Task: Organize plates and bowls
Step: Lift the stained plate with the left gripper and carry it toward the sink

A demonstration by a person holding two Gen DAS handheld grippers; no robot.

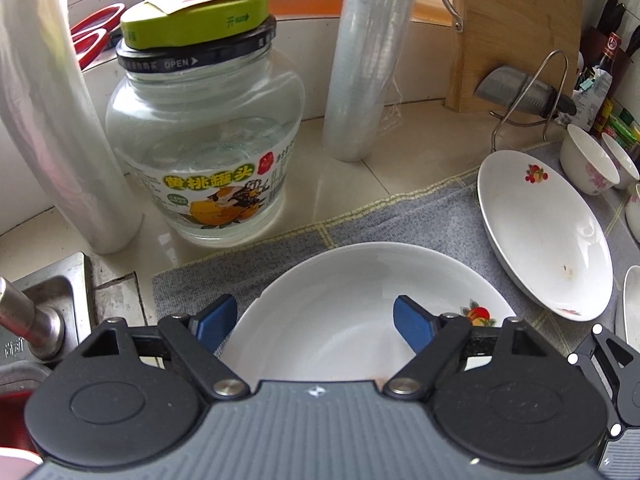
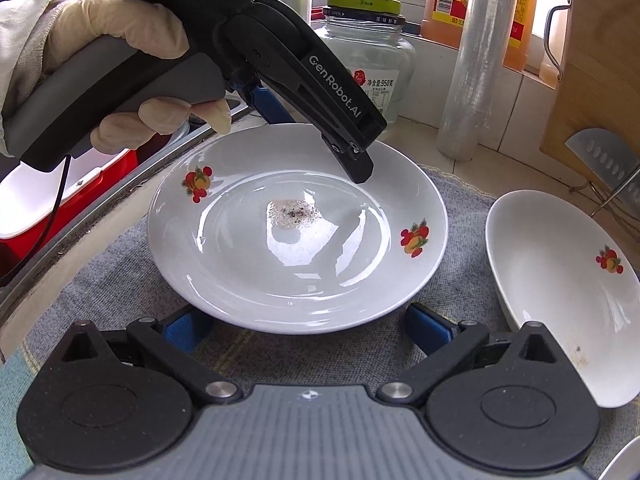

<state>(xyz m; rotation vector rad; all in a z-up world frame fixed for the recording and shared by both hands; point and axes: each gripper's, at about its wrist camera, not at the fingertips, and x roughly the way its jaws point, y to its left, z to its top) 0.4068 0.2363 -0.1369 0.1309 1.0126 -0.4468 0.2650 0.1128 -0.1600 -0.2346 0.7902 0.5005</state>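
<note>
A white plate with fruit prints lies flat on the grey mat, with specks at its centre. My left gripper is open and hovers just above this plate; in the right wrist view its body hangs over the plate's far rim. My right gripper is open, low over the mat, at the plate's near edge. A second white fruit-print plate lies to the right, also in the left wrist view. Two small floral bowls stand at the far right.
A glass jar with a green lid, two rolls of cling film, a wooden cutting board and a cleaver on a wire rack line the counter behind. The steel sink edge is on the left.
</note>
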